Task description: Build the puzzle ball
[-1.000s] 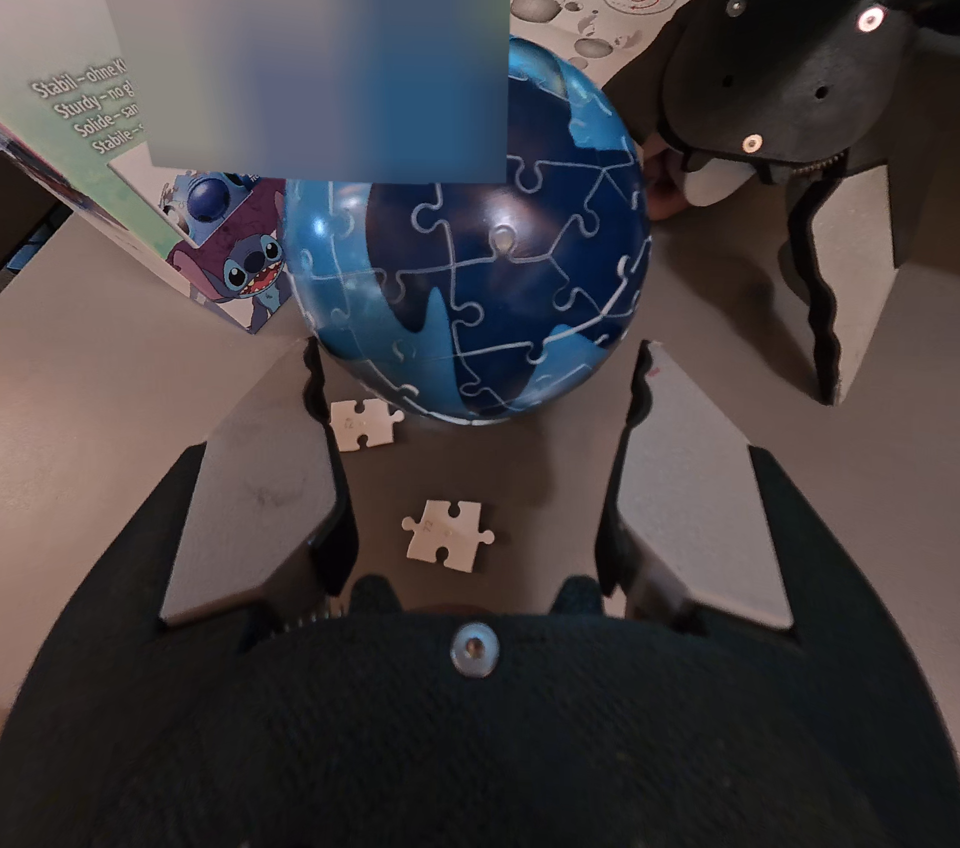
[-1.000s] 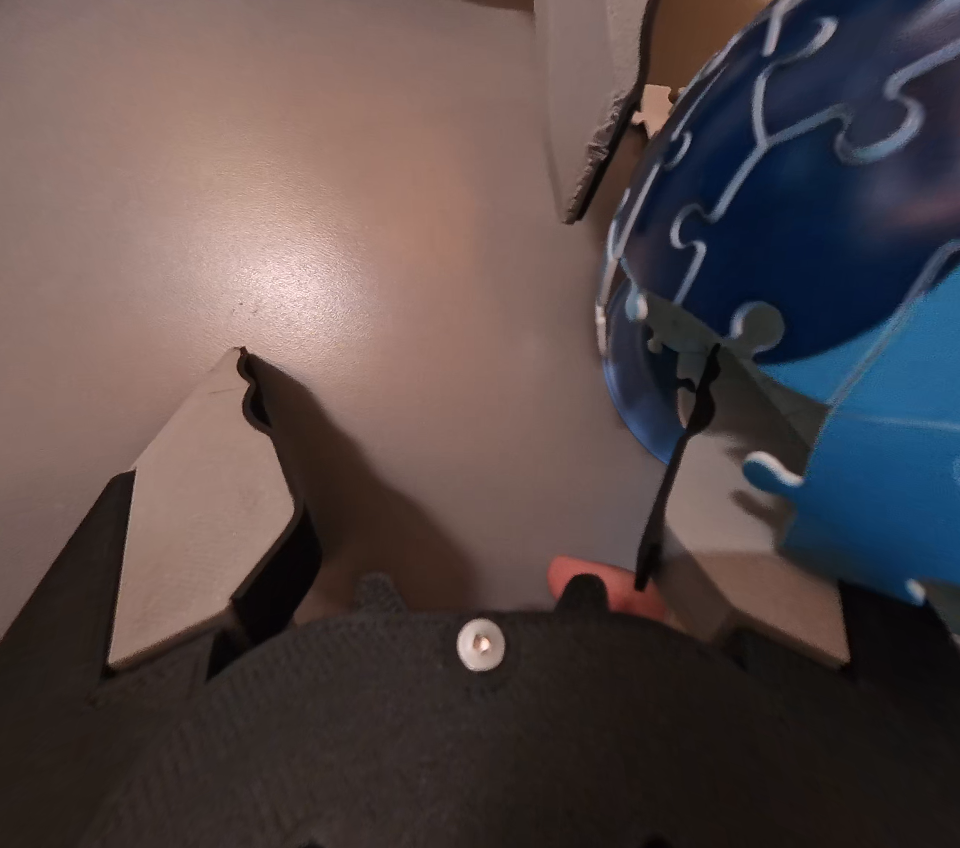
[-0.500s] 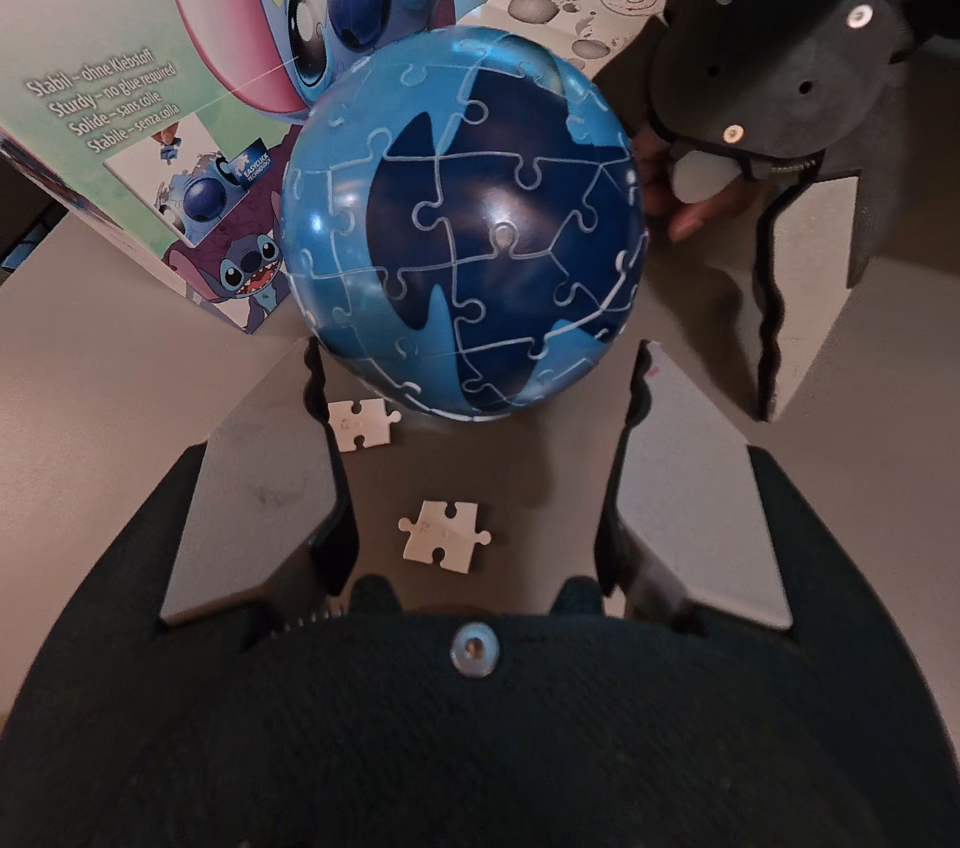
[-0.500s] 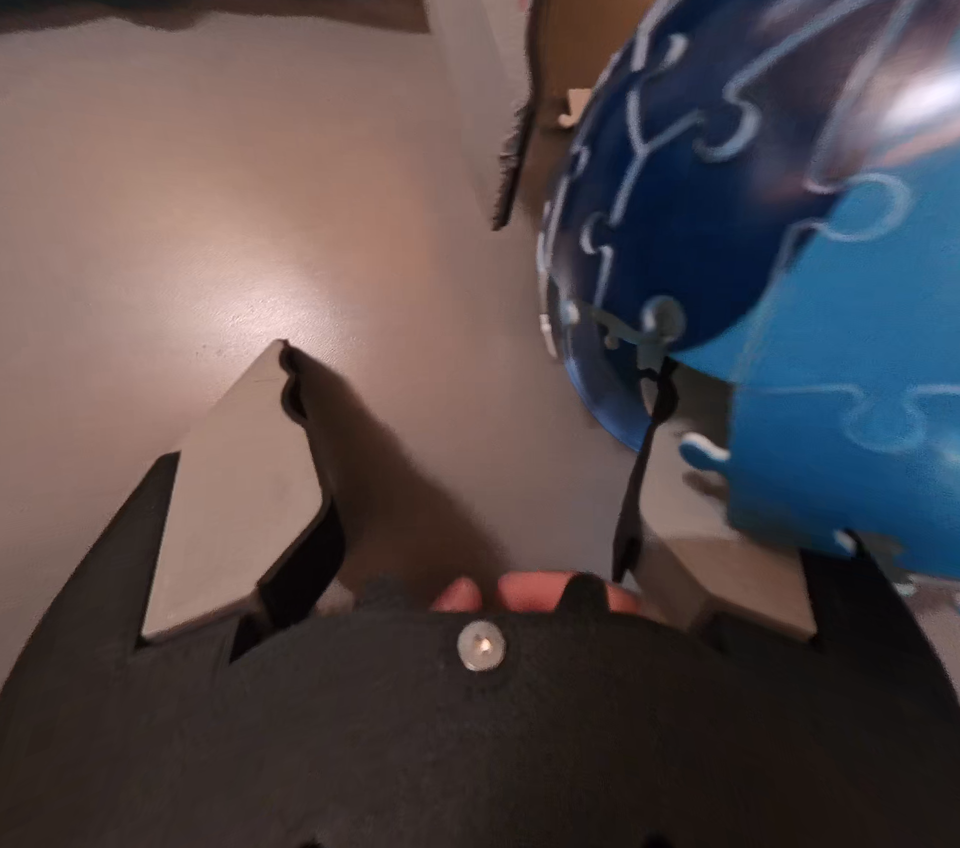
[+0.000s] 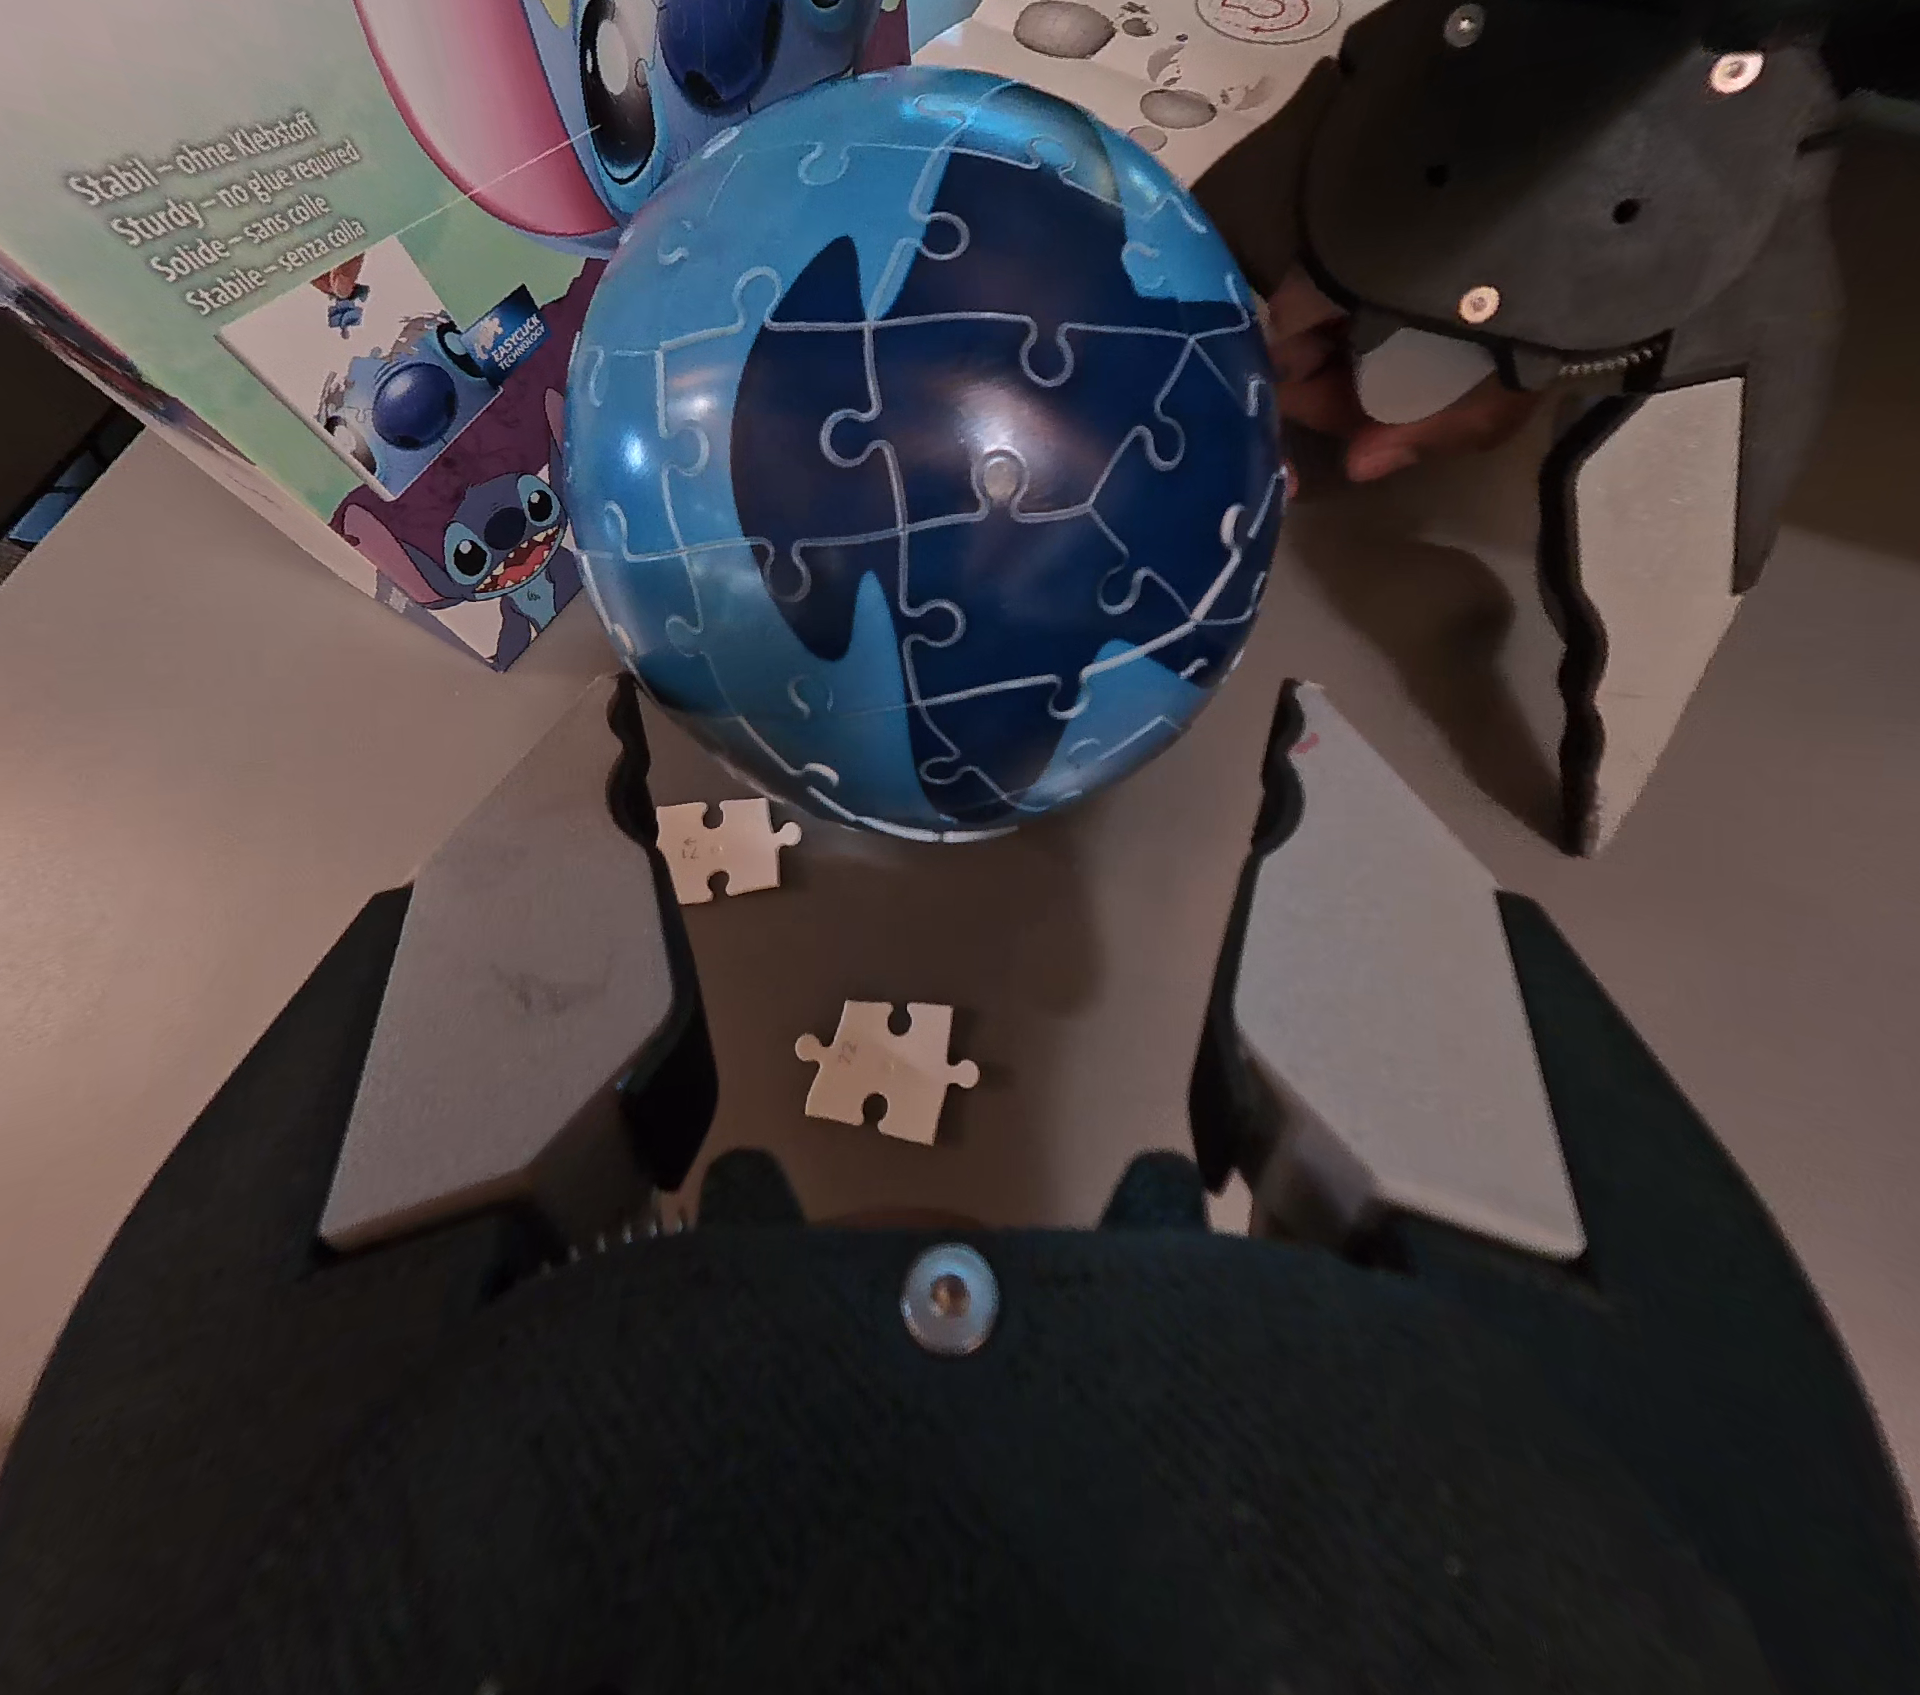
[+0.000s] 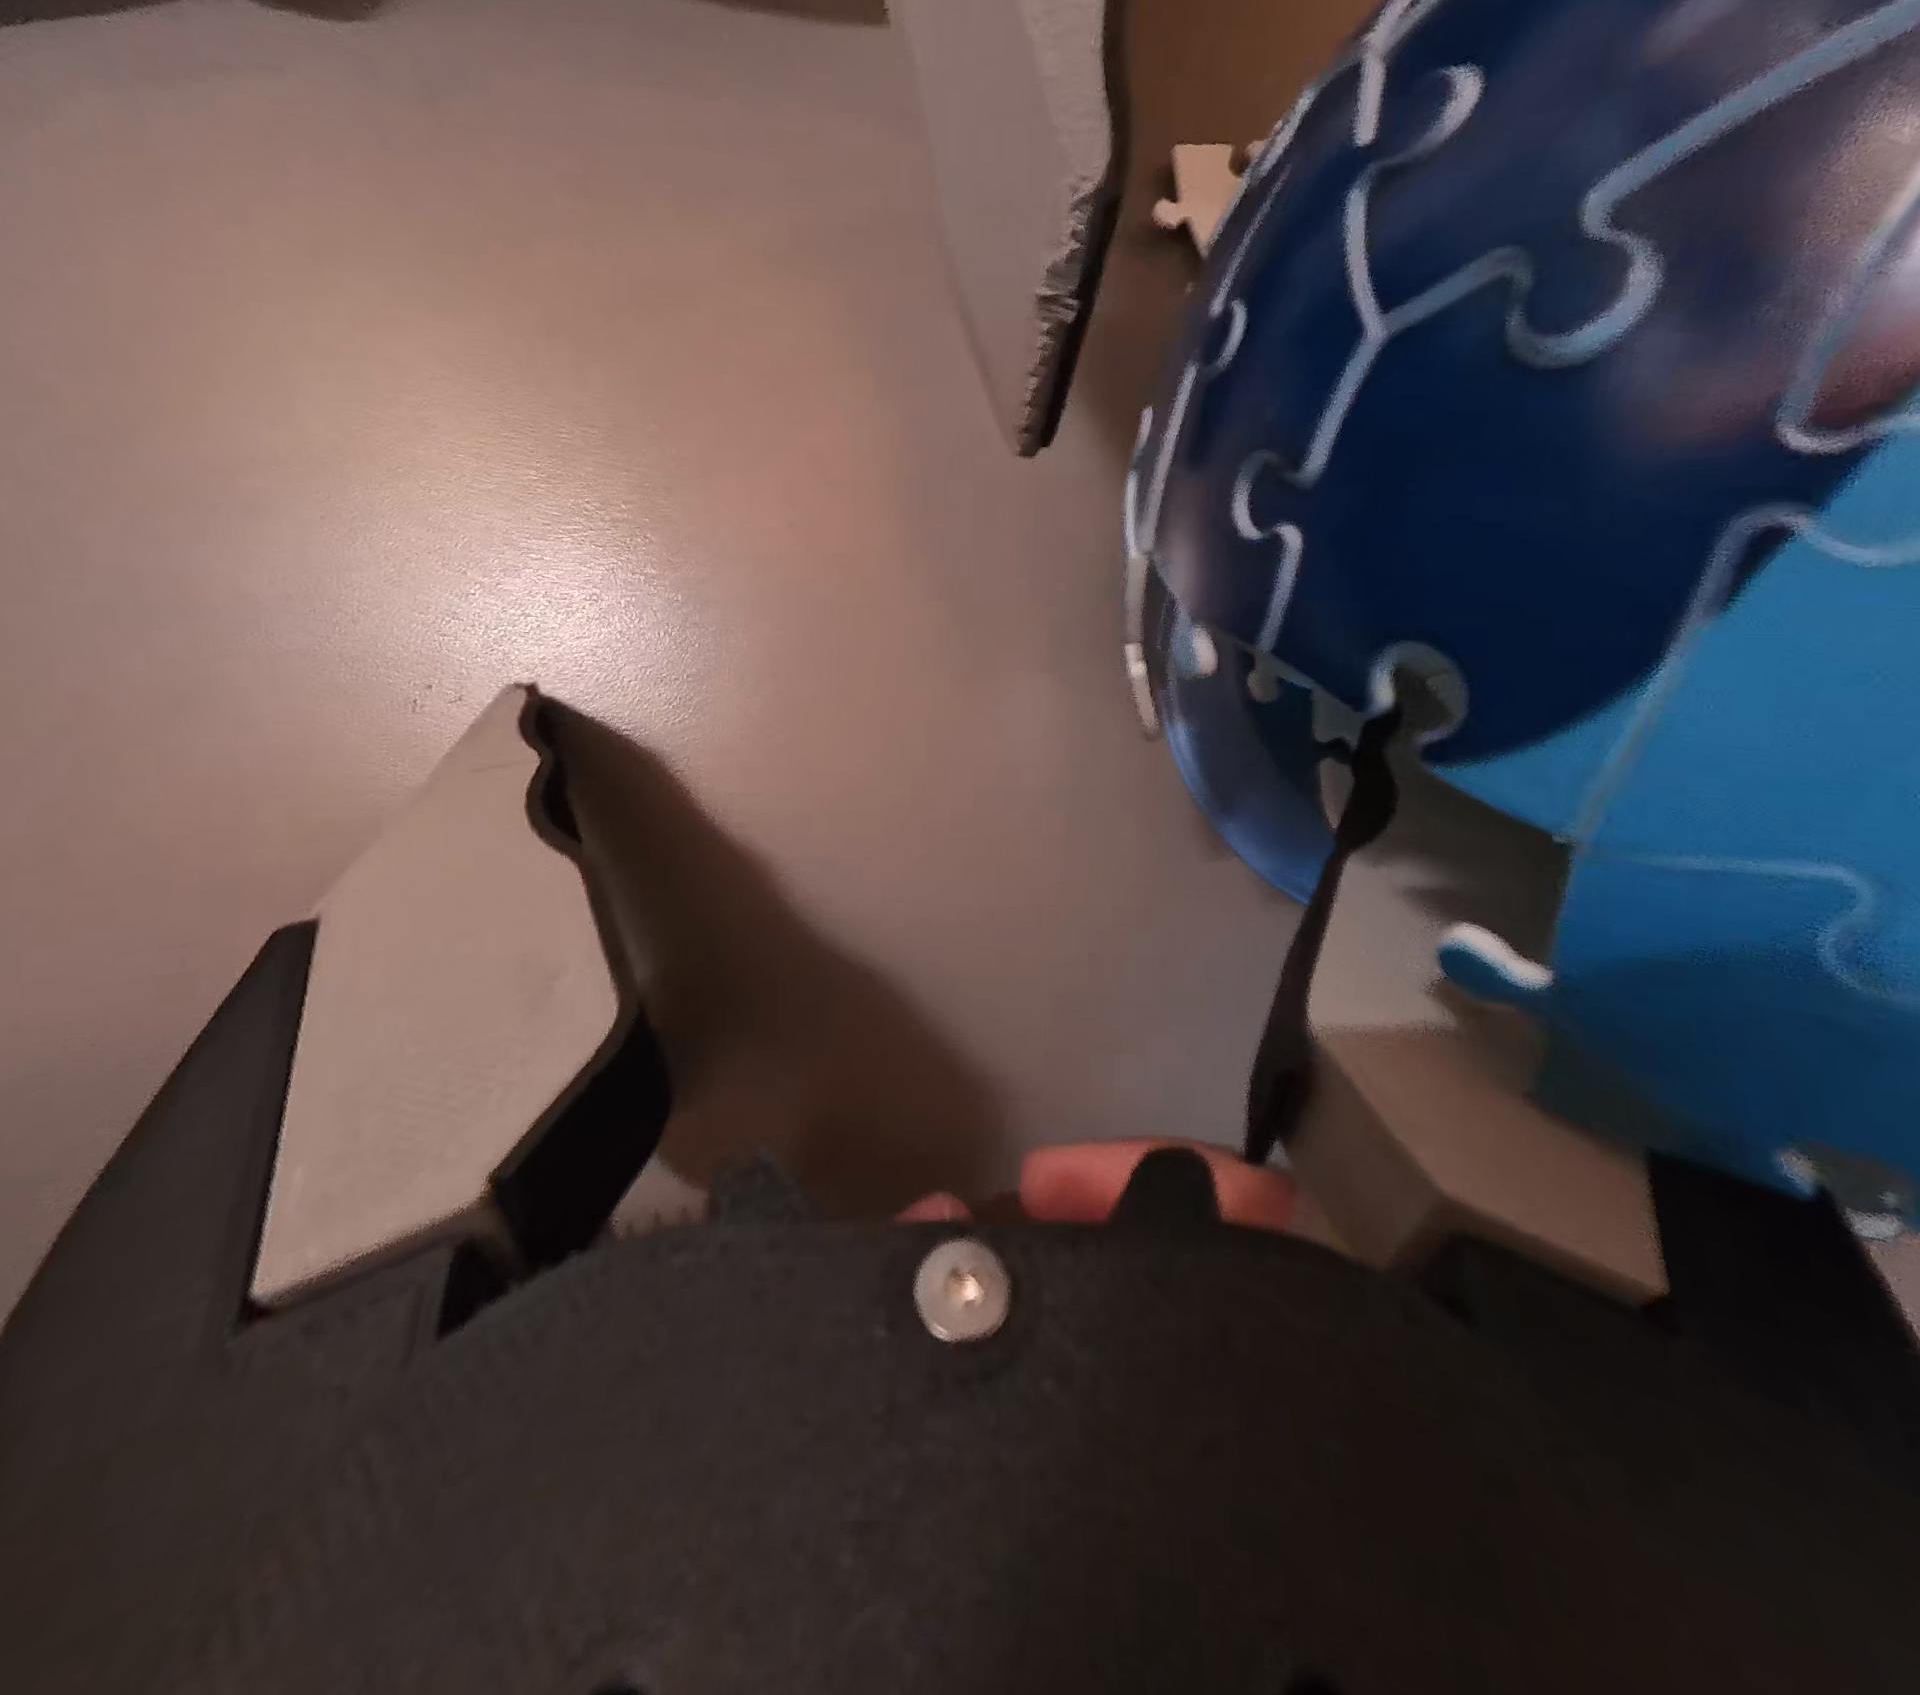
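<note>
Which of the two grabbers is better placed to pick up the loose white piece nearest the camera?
Probably the left gripper: it is open, with the white piece lying on the table between its fingers. The right gripper is off beside the ball.

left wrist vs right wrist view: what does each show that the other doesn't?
Left wrist only: the puzzle box, the instruction sheet, a loose piece between the open left gripper.
Right wrist only: a gap in the ball's lower edge, beside the open right gripper.
Both: the blue puzzle ball, the grey table.
</note>
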The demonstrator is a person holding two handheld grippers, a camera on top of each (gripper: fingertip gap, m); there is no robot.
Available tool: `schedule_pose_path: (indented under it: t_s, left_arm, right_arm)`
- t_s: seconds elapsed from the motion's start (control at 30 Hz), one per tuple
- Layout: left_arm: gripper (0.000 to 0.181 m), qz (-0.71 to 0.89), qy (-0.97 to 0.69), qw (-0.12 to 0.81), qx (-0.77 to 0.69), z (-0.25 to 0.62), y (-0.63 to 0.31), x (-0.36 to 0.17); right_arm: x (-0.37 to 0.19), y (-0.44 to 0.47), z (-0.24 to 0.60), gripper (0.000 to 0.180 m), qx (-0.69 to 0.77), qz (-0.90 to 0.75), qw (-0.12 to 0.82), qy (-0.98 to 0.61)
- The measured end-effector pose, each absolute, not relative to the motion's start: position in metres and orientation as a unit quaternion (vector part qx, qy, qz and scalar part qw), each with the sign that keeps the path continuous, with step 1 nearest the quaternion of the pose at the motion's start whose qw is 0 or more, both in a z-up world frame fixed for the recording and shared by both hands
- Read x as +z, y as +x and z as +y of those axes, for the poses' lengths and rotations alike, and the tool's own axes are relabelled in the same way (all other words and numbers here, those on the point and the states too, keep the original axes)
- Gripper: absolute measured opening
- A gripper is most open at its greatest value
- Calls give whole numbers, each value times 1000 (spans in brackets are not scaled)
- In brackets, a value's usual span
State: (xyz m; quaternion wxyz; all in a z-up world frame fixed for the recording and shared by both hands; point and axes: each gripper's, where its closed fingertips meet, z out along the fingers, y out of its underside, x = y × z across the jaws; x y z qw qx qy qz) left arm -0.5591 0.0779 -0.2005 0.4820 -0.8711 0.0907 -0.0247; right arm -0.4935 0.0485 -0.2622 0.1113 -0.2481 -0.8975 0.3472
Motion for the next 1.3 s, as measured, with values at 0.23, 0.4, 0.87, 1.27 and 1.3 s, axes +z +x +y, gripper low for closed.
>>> schedule_pose_path:
  t_s: [0.23, 0.4, 0.87, 1.27, 1.3]
  left_arm:
    - [117, 90, -871, 483, -26, 77, -559, -201]
    - [117, 90, -871, 482, -29, 77, -558, -201]
    - [117, 93, -871, 482, -22, 76, -557, -199]
    - [116, 97, -870, 482, -24, 77, -555, -199]
    - [116, 96, -871, 482, -25, 76, -555, -199]
  right_arm:
    - [-261, -496, 50, 139, 353, -894, 113, -251]
    - [-263, -488, 43, 155, 348, -903, 111, -227]
    - [-262, -492, 54, 156, 337, -898, 130, -253]
    - [-264, -487, 58, 157, 313, -909, 114, -250]
    - [-264, -486, 58, 157, 312, -909, 114, -251]
